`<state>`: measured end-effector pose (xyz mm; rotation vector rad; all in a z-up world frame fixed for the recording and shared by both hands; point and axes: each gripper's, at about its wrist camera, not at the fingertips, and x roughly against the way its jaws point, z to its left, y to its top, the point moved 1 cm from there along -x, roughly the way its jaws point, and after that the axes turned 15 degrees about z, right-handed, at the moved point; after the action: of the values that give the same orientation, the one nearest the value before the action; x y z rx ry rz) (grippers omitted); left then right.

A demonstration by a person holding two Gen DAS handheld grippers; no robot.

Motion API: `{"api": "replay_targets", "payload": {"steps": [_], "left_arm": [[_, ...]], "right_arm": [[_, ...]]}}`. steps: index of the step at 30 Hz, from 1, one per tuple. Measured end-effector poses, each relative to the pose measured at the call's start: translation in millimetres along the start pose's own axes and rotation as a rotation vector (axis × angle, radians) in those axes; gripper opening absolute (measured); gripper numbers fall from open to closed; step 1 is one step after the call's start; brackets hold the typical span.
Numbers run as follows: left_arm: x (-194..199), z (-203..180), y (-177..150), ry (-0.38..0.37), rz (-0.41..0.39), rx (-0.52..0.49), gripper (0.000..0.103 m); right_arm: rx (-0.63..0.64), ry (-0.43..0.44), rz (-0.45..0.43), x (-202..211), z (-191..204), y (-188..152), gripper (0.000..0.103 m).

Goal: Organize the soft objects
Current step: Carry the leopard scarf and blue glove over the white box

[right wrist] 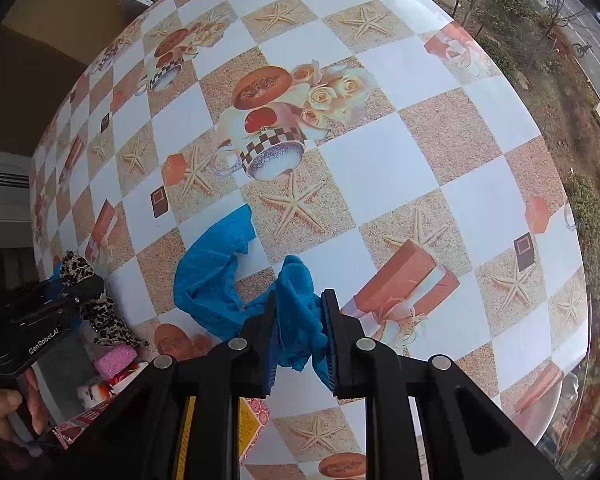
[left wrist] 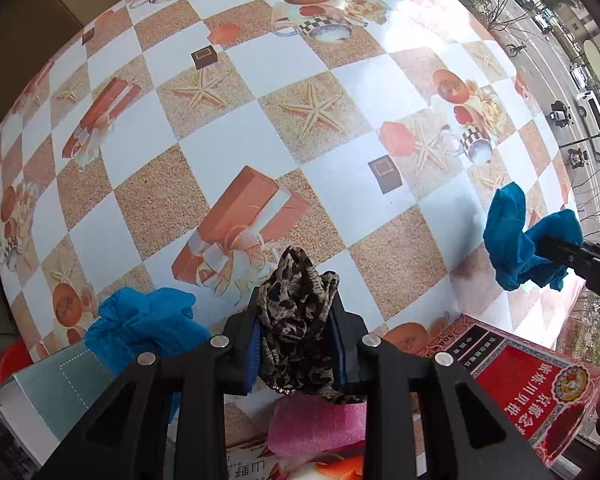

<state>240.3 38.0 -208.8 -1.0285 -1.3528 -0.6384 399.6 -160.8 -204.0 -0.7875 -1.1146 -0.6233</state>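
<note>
Left claw (left wrist: 296,332) pinching leopard scarf (left wrist: 296,304), right claw (right wrist: 300,332) pinching blue cloth (right wrist: 296,300); both lifted off bench (right wrist: 380,160), likely for sorting into boxes.

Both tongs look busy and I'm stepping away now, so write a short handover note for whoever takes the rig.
Left tongs: shut on the leopard-print scarf, lifted above a box holding a pink sponge.
Right tongs: shut on one end of the blue cloth; its far end looks to be on the table.
Another blue cloth lies at the silver box.
Done: both items gripped.
Left: place both; where they go is not shown.
</note>
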Motion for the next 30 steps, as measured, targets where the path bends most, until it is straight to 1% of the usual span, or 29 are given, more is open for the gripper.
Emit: {"api": "replay_targets", "payload": {"steps": [3, 5, 6, 9, 13, 19, 22, 25, 30], "left_arm": [[19, 5, -3, -0.018, -0.061, 0.016, 0.031], [32, 3, -7, -0.014, -0.098, 0.014, 0.031], [38, 4, -9, -0.010, -0.114, 0.011, 0.031], [49, -3, -19, 0.002, -0.151, 0.008, 0.031], [68, -5, -35, -0.001, -0.189, 0.013, 0.031], [87, -13, -66, -0.009, -0.220, 0.000, 0.031], [91, -18, -83, 0.004, -0.228, -0.018, 0.031], [93, -21, -101, -0.002, -0.232, -0.034, 0.031], [94, -29, -130, 0.004, -0.237, -0.076, 0.031]], "right_arm": [[-0.022, 0.029, -0.029, 13, -4, -7, 0.021], [-0.032, 0.039, -0.046, 21, -10, -11, 0.021], [-0.036, 0.042, -0.054, 23, -4, -13, 0.021], [-0.039, 0.051, -0.076, 34, -4, -21, 0.021], [-0.036, 0.058, -0.101, 46, 1, -30, 0.021], [-0.040, 0.067, -0.128, 62, 3, -48, 0.021], [-0.052, 0.065, -0.134, 65, 2, -57, 0.021], [-0.067, 0.061, -0.139, 68, 1, -68, 0.021], [-0.088, 0.038, -0.143, 70, -5, -93, 0.021]]}}
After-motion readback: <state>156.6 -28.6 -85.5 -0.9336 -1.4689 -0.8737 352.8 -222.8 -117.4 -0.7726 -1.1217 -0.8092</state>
